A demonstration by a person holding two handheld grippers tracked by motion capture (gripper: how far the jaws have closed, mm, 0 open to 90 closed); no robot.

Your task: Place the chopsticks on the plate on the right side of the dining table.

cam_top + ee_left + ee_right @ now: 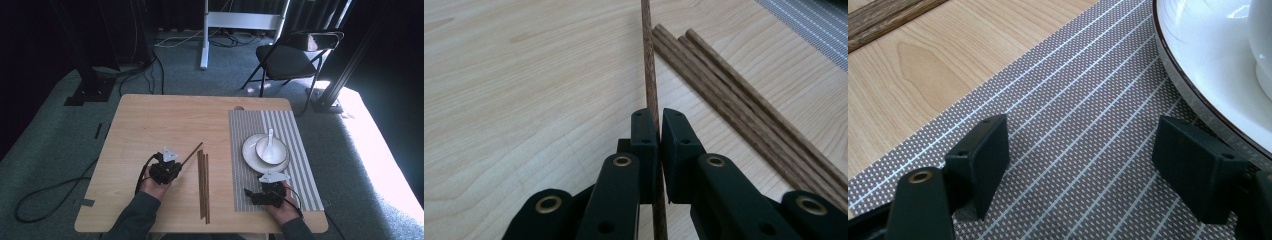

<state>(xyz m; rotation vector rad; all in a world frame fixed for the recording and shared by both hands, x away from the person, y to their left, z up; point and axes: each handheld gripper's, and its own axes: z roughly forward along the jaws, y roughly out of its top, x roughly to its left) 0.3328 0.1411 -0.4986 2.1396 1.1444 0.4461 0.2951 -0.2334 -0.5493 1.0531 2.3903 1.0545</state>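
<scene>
High view: the left hand-held gripper [168, 165] is seen over the bare wood of the counter [150, 125], with one chopstick [192, 153] projecting from it at an angle toward the upper right, its far end close to the heads of the remaining chopsticks [204, 182], which lie side by side just left of the striped placemat [300, 165]. The right hand-held gripper [265, 192] is held over the near edge of that placemat, just short of the plate [250, 155] carrying a bowl [271, 150] and a white spoon [270, 137]. Left gripper view: the jaws are closed tight on the single chopstick [650, 75], gripped well along its shaft, with the loose sticks [734, 95] lying just beside it to the right. Right gripper view: the jaws stand wide apart with nothing between them, the placemat [1073, 150] beneath and the plate rim [1188, 85] near the right jaw. Risks judged: the thin round stick may pivot or slip in the grip if swung quickly; its free end may knock the loose sticks out of line; the open right jaw may strike the plate rim if advanced carelessly.
</scene>
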